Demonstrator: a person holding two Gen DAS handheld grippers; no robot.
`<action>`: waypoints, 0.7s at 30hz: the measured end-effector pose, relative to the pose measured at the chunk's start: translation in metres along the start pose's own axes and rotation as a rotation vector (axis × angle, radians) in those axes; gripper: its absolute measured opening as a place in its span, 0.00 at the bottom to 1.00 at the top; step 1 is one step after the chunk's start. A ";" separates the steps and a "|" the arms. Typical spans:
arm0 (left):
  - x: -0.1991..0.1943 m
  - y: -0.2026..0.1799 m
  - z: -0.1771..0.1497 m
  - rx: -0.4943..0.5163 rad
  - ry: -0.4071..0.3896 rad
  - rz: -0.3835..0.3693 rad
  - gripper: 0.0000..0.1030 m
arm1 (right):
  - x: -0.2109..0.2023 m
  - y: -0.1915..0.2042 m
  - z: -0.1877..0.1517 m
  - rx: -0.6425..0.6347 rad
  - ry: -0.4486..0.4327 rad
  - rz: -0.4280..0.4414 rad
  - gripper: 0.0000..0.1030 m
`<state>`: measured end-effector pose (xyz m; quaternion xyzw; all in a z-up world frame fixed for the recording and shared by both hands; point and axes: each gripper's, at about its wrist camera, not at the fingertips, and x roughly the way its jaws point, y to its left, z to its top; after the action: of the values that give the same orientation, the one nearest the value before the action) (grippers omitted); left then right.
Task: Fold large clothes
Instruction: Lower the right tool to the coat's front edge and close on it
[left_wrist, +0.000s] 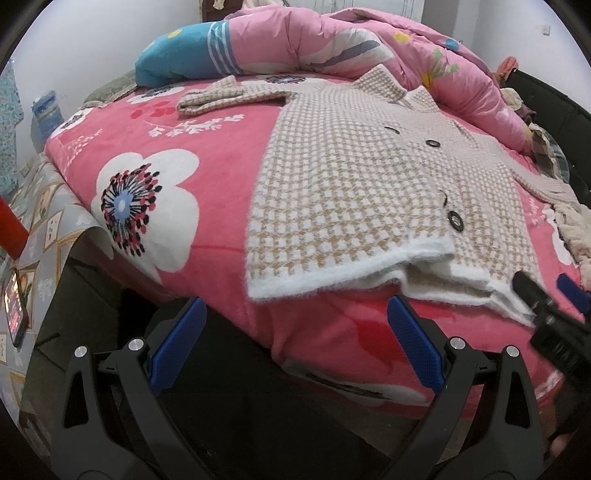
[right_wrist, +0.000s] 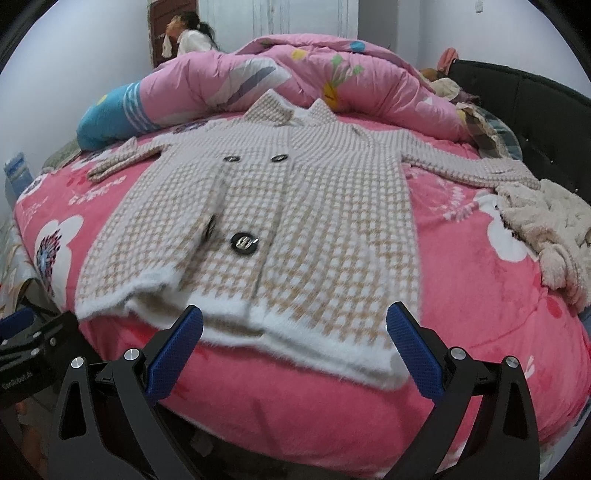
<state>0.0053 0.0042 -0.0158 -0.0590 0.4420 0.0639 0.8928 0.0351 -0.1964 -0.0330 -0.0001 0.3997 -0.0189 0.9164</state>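
Right wrist view shows the checked coat (right_wrist: 280, 221) spread face up on the pink floral bedspread (right_wrist: 461, 258), collar at twelve o'clock against the heaped pink duvet (right_wrist: 295, 74), white fuzzy hem at six o'clock near the bed's edge, one sleeve reaching toward three o'clock and the other bunched toward nine. The right gripper (right_wrist: 295, 347) hangs just short of the hem with its blue pads spread wide and nothing between them. In the left wrist view the left gripper (left_wrist: 295, 339) is likewise spread and empty, sitting off the bed edge with the coat's lower left corner at about one o'clock from it. The coat looks like thick, fluffy knit: soft and limp, probably fairly heavy for a garment, so it should drape and sag rather than hold a crease, and the plush bedspread may drag on it. A sensible hold is judged to be the two hem corners (the white band gives a thick edge to pinch), or a shoulder and its sleeve to fold the arms inward first; the large dark buttons (right_wrist: 243, 242) are hard lumps best kept out of the pads. A cream fleece item (right_wrist: 546, 229) lies at three o'clock, apart from the body but close to the sleeve end. The only writing is a partial white mark on the other gripper's body at eight o'clock, too cut off to read surely.
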 end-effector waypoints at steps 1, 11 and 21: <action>0.000 0.001 0.002 0.003 -0.010 0.003 0.92 | 0.001 -0.003 0.003 0.004 -0.005 -0.005 0.94; 0.006 0.044 0.025 -0.065 -0.122 -0.113 0.92 | 0.025 -0.051 0.028 0.024 -0.022 -0.055 0.94; 0.060 0.061 0.051 -0.125 -0.078 -0.250 0.92 | 0.086 -0.096 0.020 0.067 0.165 0.080 0.94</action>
<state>0.0712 0.0765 -0.0354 -0.1666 0.3913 -0.0181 0.9049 0.1049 -0.2954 -0.0806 0.0481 0.4728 0.0042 0.8798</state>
